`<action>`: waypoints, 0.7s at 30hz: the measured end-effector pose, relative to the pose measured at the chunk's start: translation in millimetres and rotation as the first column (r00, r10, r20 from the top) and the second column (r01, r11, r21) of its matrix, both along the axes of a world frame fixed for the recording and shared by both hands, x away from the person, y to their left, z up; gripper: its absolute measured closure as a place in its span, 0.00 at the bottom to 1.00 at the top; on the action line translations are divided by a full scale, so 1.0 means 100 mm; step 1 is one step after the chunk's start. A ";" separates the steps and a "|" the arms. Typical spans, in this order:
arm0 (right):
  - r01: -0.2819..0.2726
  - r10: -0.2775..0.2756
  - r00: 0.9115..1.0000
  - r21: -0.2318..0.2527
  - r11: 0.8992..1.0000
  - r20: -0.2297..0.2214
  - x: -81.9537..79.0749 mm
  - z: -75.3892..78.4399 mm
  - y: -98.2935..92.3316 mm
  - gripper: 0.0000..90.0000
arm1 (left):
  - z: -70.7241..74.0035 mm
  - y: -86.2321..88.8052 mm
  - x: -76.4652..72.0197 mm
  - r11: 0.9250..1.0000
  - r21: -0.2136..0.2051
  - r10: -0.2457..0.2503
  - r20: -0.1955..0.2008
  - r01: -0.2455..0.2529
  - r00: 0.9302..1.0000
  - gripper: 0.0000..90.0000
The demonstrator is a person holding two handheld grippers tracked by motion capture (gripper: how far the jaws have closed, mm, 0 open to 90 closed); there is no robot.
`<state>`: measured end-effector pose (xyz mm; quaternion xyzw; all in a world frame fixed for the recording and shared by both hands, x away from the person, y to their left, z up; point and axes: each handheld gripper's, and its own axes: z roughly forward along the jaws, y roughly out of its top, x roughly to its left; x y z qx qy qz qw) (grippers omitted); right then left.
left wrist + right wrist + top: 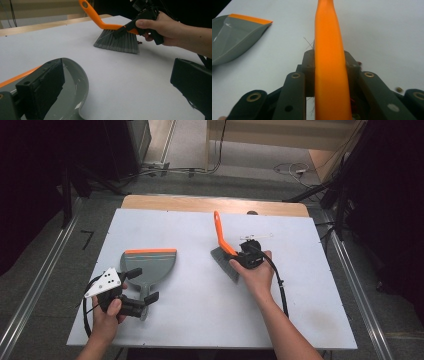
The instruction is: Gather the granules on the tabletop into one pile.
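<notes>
- Brush (pixel 226 254): one unit. The right gripper (pixel 248 256) clamps its jaws on the orange handle just above the bristle head, so the grey bristles hang below the jaws and touch the table (pixel 200 320), apparently ready for a sweeping stroke.
- Handle orientation: it rises beyond the right gripper, away from the person, which keeps the bristle edge turned toward the dustpan (pixel 148 266).
- Dustpan: one unit, grey with an orange lip, flat on the table. Its stem lies between the jaws of the left gripper (pixel 141 290).
- Left gripper state: jaws stand wide apart and do not press on the stem; nothing is clamped. It appears posted there to steady the pan.
- Debris: a few small specks lie just beside the right gripper.
- Grippers: two, one per hand.
</notes>
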<state>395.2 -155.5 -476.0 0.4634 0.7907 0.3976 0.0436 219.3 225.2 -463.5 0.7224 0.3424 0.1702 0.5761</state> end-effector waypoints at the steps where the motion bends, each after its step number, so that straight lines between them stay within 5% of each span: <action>1: 0.008 -0.008 1.000 -0.005 1.000 0.006 -0.01 0.00 -0.04 0.76 | 0.00 0.00 0.00 1.000 0.001 0.000 0.000 0.000 1.000 0.00; 8: 0.036 -0.035 0.998 -0.008 0.999 0.055 -0.08 0.05 -0.23 0.76 | 0.01 -0.03 0.00 1.000 0.006 -0.002 0.000 0.002 1.000 0.00; 21: 0.026 -0.034 0.987 0.052 0.998 0.154 -0.42 0.43 -0.70 0.76 | 0.00 -0.04 0.00 1.000 0.010 0.002 -0.002 -0.002 1.000 0.00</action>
